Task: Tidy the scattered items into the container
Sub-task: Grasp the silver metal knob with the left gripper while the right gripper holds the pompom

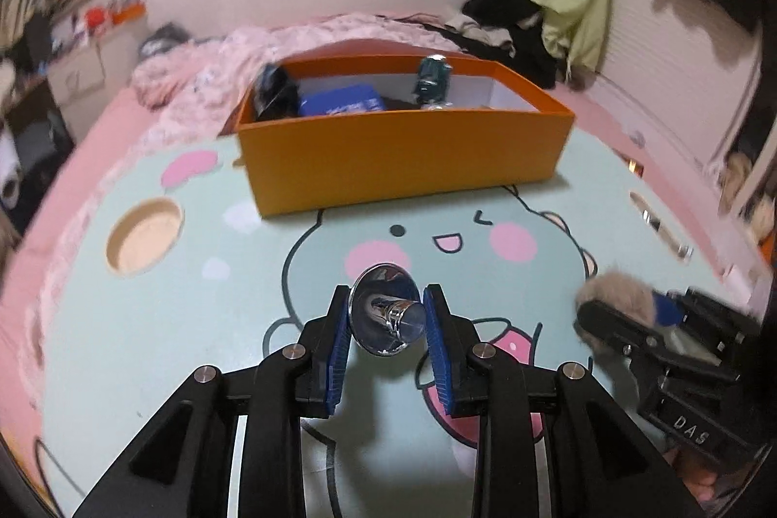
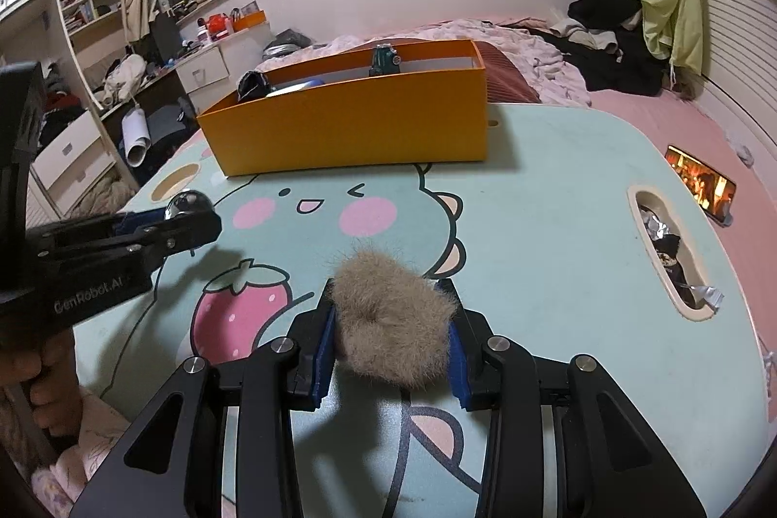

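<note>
My left gripper [image 1: 387,310] is shut on a shiny chrome knob [image 1: 386,308] with a round flared base, held above the table. My right gripper [image 2: 392,324] is shut on a beige furry scrunchie [image 2: 392,326], also above the table. The orange box [image 1: 403,156] stands at the far side of the table; it holds a dark pouch [image 1: 276,93], a blue pack [image 1: 342,103] and a small green bottle [image 1: 432,78]. In the right wrist view the box [image 2: 349,125] is ahead to the left and the left gripper [image 2: 194,217] is at the left edge. The right gripper [image 1: 626,314] shows at the right of the left wrist view.
The mint cartoon table [image 2: 534,202] has a round cup hole [image 1: 144,235] at the left and a slot [image 2: 672,251] with small items at the right. A lit phone [image 2: 699,183] lies beyond the slot. Pink bedding and clothes [image 2: 558,47] lie behind the box.
</note>
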A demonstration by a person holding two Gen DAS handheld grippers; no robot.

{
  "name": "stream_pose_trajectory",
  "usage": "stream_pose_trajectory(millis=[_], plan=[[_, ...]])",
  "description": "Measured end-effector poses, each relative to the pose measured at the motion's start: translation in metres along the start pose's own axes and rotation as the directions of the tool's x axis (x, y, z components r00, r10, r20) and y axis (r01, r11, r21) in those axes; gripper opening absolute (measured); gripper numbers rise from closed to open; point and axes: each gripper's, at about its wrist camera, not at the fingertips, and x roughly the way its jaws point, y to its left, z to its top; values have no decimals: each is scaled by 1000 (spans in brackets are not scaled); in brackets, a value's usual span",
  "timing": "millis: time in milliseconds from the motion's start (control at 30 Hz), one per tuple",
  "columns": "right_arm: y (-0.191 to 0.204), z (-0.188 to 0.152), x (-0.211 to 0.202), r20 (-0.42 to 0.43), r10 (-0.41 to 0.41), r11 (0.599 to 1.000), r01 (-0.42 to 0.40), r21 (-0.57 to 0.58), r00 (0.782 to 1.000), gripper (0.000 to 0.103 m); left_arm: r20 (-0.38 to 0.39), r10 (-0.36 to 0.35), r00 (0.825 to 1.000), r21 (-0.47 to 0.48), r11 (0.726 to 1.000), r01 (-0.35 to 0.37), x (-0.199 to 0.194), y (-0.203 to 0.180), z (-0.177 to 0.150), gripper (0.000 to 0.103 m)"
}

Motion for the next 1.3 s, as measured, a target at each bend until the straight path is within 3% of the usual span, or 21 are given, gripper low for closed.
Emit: stream_pose_trajectory(millis=[33,100,200,233,267,367,467,567,833,1300], plan=[[0,0,0,0,4,1000,-4,0,1000,41,-1,-8,1000,-18,1000,8,1,3,-2,38],[-1,-1,-1,2,12,1000,-12,9,1000,42,0,-17,1000,-37,999,17,3,6,-4,61],[-4,-1,-2,8,18,999,-18,29,1000,58,-18,-17,1000,-54,998,16,7,10,-5,75],[-5,0,-3,10,14,999,-15,34,1000,66,-36,-13,999,-51,999,11,11,9,-6,76],[-6,0,-3,12,12,999,-13,39,1000,67,-53,-12,999,-46,999,9,14,8,-7,76],[-6,0,-3,11,14,999,-14,44,1000,68,-80,1,997,-14,1000,-3,18,2,-8,93],[-6,0,-2,9,11,999,-12,39,1000,70,-113,41,993,29,999,-38,24,-4,-9,102],[-5,1,-2,10,14,999,-15,41,1000,71,-130,83,988,76,994,-74,27,-10,-11,103],[-10,0,-3,17,43,997,-44,63,999,73,-130,81,988,74,995,-72,25,-7,-12,103],[-4,1,-1,6,11,999,-11,33,1000,73,-126,78,989,65,995,-70,24,-4,-11,103]])
